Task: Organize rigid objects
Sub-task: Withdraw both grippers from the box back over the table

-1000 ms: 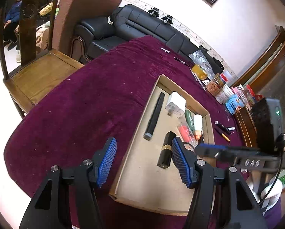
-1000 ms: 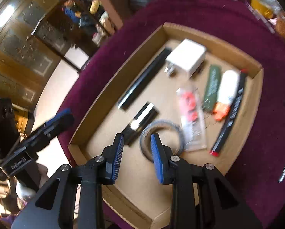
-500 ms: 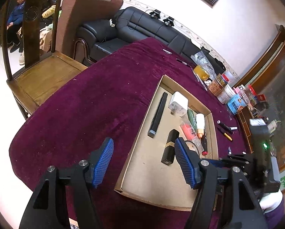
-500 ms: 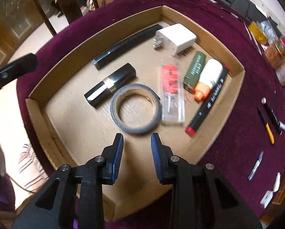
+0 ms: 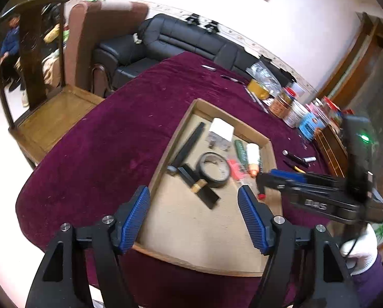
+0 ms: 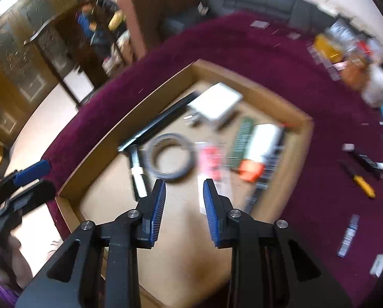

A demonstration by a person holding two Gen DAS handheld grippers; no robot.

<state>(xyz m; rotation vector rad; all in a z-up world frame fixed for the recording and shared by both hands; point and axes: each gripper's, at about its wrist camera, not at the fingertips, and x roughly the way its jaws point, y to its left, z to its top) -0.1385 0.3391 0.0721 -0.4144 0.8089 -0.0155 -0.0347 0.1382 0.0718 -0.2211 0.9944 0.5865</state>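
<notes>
A shallow cardboard tray [image 5: 181,125] [image 6: 130,120] lies on the purple tablecloth. It holds a grey tape roll [image 5: 214,170] [image 6: 170,157], a black lipstick case [image 5: 198,186] [image 6: 138,177], a long black bar [image 5: 187,147], a white charger [image 5: 221,131] [image 6: 218,100], a green tube [image 5: 240,150], a white-orange glue stick [image 5: 253,157] and a red packet [image 6: 210,160]. My left gripper [image 5: 192,217] is open and empty above the tray's near end. My right gripper [image 6: 184,209] [image 5: 276,179] is open, narrowly, and empty just above the tape roll's near side.
Loose pens and a yellow marker [image 6: 362,182] lie on the cloth right of the tray. Jars and tins [image 5: 291,105] stand at the table's far right. A wooden chair [image 5: 50,113] stands at the left edge, a black sofa [image 5: 181,41] behind.
The tape roll now lies free in the tray and the lipstick case has turned. My right gripper has pulled back and swung left; its view is blurred. My left gripper has dropped closer to the tray.
</notes>
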